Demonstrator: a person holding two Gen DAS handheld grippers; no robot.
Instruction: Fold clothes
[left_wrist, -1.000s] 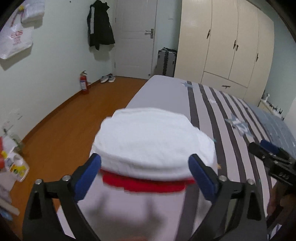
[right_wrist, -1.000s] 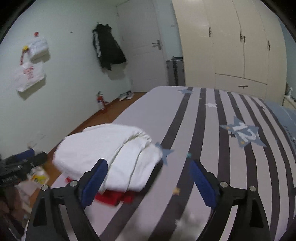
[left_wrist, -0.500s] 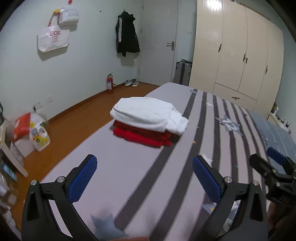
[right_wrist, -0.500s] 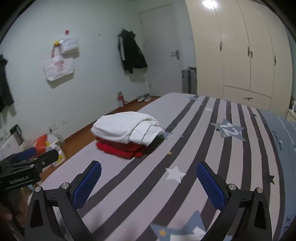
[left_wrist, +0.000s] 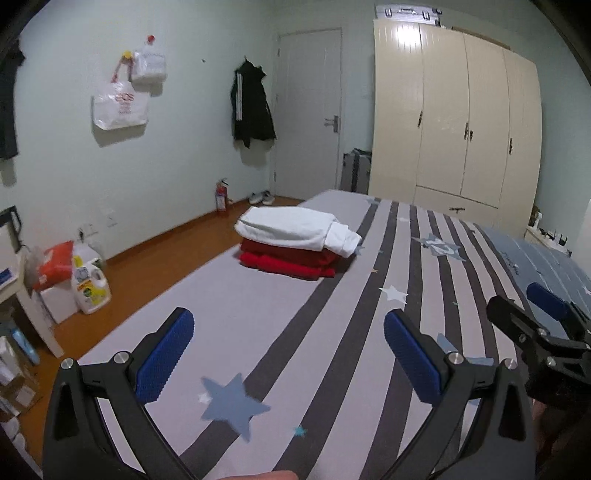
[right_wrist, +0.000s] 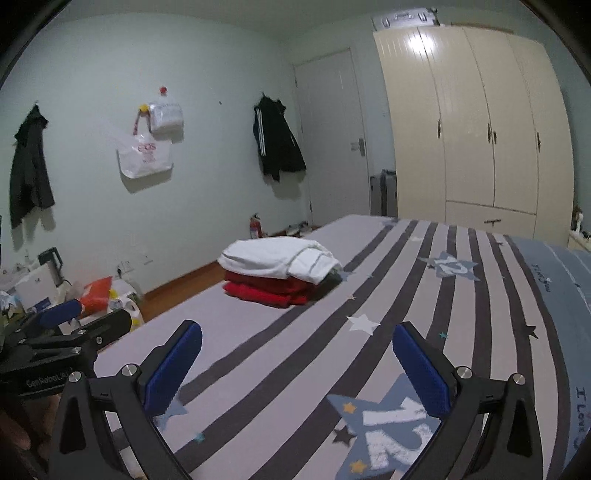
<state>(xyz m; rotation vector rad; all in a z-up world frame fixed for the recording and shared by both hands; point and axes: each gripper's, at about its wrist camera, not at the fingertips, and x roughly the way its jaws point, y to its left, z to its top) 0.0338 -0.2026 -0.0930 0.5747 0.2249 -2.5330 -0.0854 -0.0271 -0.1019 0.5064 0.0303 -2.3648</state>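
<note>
A folded white garment (left_wrist: 295, 230) lies on top of folded red clothes (left_wrist: 284, 260) near the far left side of the striped bed (left_wrist: 369, 332). The same white garment (right_wrist: 280, 256) and red clothes (right_wrist: 266, 290) show in the right wrist view. My left gripper (left_wrist: 288, 350) is open and empty, well back from the pile. My right gripper (right_wrist: 297, 360) is also open with nothing between its blue pads. Each gripper shows at the edge of the other's view: the right gripper (left_wrist: 535, 325) and the left gripper (right_wrist: 74, 325).
A wooden floor (left_wrist: 147, 266) runs along the bed's left side, with a detergent jug (left_wrist: 90, 291), boxes and a red fire extinguisher (left_wrist: 221, 194). A cream wardrobe (left_wrist: 461, 129), a white door (left_wrist: 310, 110) and a suitcase (left_wrist: 354, 171) stand beyond the bed. Bags and jackets hang on the wall.
Both grippers have drawn back from the clothes pile, which was close between the left jaws a second ago and now lies far ahead. The white garment stays on the red clothes.
</note>
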